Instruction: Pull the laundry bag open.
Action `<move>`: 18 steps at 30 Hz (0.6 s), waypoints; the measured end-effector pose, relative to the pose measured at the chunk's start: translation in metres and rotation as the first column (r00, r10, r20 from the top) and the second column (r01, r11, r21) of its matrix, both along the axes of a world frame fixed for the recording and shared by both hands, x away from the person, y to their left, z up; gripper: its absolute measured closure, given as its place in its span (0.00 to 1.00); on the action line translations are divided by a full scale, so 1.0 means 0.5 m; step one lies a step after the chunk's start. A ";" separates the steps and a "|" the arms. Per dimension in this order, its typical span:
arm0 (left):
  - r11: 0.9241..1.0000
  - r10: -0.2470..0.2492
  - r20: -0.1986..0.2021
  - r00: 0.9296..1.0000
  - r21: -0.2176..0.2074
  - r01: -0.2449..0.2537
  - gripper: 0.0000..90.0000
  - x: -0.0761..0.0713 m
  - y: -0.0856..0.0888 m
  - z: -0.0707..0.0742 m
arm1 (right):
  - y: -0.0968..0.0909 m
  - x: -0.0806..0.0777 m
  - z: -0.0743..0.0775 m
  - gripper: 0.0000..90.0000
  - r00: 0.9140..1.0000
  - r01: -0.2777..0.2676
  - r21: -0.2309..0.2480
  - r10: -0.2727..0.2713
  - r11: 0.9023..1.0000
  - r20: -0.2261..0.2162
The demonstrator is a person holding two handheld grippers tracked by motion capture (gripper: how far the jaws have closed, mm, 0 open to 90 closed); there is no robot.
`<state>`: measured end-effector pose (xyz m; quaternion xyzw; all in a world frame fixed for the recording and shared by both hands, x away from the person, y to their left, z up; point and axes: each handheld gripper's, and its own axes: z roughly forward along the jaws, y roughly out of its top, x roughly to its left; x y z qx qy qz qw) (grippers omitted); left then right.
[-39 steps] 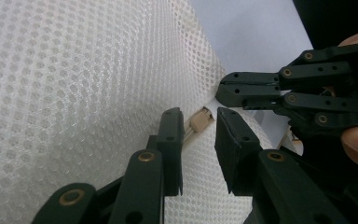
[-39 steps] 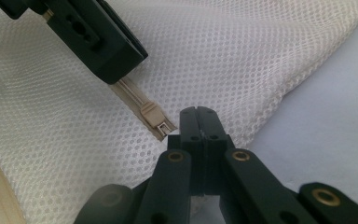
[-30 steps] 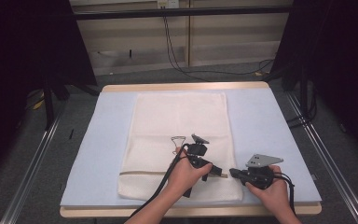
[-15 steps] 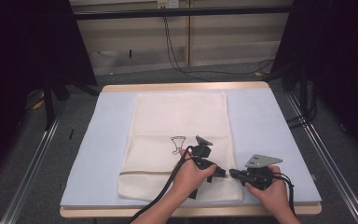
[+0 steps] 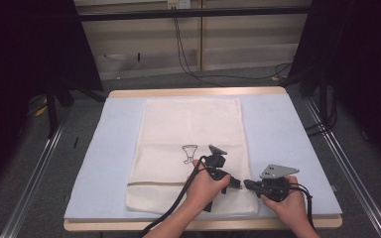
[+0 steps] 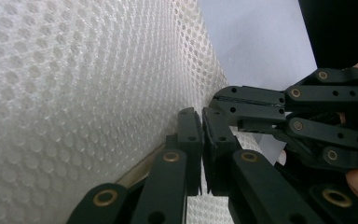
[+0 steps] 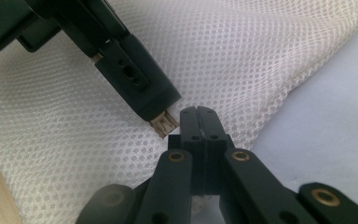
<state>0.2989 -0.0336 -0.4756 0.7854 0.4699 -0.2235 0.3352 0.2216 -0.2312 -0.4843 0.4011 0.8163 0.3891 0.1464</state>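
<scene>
White mesh laundry bag (image 5: 191, 148) lies flat on blue-padded desk (image 5: 287, 134); left gripper (image 5: 236, 183) has just closed on bag's zipper pull, right gripper (image 5: 247, 184) pinches the mesh beside it, likely to brace it.

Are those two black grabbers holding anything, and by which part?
Both the left gripper and right gripper pinch the white mesh bag at its near right edge.

The table (image 5: 278, 124) is evenly lit from above while the surroundings are left dark; close jaws are rendered soft in both gripper views.

Mesh bag (image 5: 188, 148) on table mat (image 5: 283, 129)
</scene>
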 end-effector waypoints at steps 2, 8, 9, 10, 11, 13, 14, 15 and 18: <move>1.000 -0.003 -0.011 1.000 -0.003 0.003 0.97 0.001 0.003 0.000 | 0.001 -0.001 0.000 1.00 1.000 -0.011 -0.010 0.011 1.000 0.009; 1.000 0.000 -0.027 1.000 -0.007 0.000 0.97 0.005 0.015 0.002 | -0.004 0.000 -0.002 1.00 1.000 -0.014 0.004 0.014 1.000 0.006; 1.000 -0.008 -0.031 0.999 -0.005 0.008 0.97 0.007 0.020 0.001 | -0.003 0.000 -0.002 1.00 1.000 -0.015 0.004 0.015 1.000 0.004; 1.000 0.005 -0.037 0.999 -0.008 -0.006 0.97 0.007 0.020 0.001 | -0.003 0.000 -0.001 1.00 1.000 -0.016 0.002 0.016 1.000 0.003; 1.000 0.002 -0.039 0.999 -0.015 -0.003 0.97 0.008 0.022 0.001 | -0.003 0.001 -0.001 1.00 1.000 -0.018 -0.001 0.018 1.000 0.001; 1.000 0.003 -0.043 0.999 -0.014 -0.004 0.97 0.007 0.023 0.001 | -0.002 0.001 0.000 1.00 1.000 -0.016 -0.001 0.016 1.000 -0.001; 1.000 -0.011 -0.038 0.999 -0.006 0.011 0.97 0.010 0.028 0.001 | -0.002 0.001 0.000 1.00 1.000 -0.021 -0.004 0.021 1.000 0.002; 1.000 -0.004 -0.044 0.999 -0.020 0.003 0.97 0.009 0.029 0.000 | -0.001 0.001 0.000 1.00 1.000 -0.018 -0.008 0.018 1.000 0.002; 0.999 -0.008 -0.058 0.998 -0.036 0.006 0.97 0.011 0.035 0.000 | -0.003 0.001 0.000 1.00 1.000 -0.018 0.000 0.018 1.000 -0.002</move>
